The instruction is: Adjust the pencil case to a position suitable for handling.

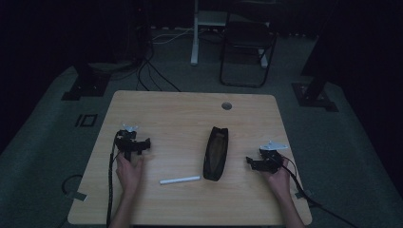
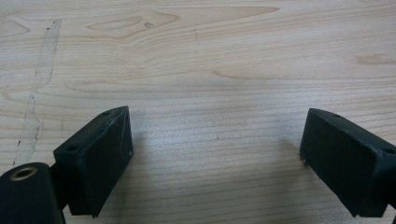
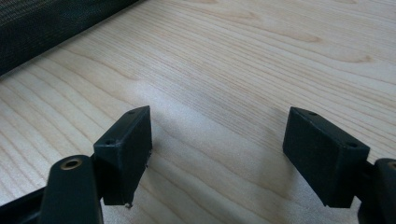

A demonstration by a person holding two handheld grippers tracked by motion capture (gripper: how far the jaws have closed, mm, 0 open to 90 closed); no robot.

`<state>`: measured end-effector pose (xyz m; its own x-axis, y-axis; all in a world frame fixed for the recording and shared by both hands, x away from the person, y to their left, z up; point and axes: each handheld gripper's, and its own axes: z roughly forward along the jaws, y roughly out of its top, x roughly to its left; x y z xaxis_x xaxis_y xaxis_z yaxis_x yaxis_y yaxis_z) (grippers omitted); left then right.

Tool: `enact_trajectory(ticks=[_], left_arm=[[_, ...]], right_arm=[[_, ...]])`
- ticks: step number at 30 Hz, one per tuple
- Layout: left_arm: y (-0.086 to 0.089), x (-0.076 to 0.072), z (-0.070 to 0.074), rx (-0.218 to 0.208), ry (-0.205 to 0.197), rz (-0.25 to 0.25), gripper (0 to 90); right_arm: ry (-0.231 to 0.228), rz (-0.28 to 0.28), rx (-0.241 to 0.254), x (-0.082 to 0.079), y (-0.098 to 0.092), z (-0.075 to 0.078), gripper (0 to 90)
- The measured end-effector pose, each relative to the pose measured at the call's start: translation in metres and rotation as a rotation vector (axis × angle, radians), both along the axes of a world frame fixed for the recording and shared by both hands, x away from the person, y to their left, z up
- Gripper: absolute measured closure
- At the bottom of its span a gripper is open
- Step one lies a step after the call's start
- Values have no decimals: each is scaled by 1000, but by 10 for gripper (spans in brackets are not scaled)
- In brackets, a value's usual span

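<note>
1. From the high view, you hold the left gripper (image 1: pixel 142 144) over the left part of the wooden table (image 1: pixel 180 109) and the right gripper (image 1: pixel 252 163) over its right part, well apart from each other. Between them lies a black pouch (image 1: pixel 215 153), long and narrow, running from the near side away from you, its top open. A white pen (image 1: pixel 179 180) lies flat just to the left of the pouch's near end (whether the two touch is too small to tell). The pouch lies nearer to your right gripper than to your left one. A small round hole (image 1: pixel 226 105) sits near the table's far edge.

2. In the left gripper view, your left gripper (image 2: pixel 215 140) has its jaws spread wide, with bare wood grain between them and nothing gripped. The pads hang close above the tabletop (image 2: pixel 210 56).

3. In the right gripper view, your right gripper (image 3: pixel 217 135) is also spread wide and holds nothing. The dark mesh side of the pouch (image 3: pixel 42 23) crosses the upper left corner, apart from the jaws.
</note>
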<state>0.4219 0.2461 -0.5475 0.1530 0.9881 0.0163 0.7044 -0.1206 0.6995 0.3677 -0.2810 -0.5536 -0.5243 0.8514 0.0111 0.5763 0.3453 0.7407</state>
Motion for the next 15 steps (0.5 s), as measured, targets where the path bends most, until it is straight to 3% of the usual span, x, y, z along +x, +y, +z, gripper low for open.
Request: enact_trajectory(ticks=[15], left_arm=[[-1,0,0,0,-2,-1,95]], right_arm=[[0,1,0,0,0,0,239]])
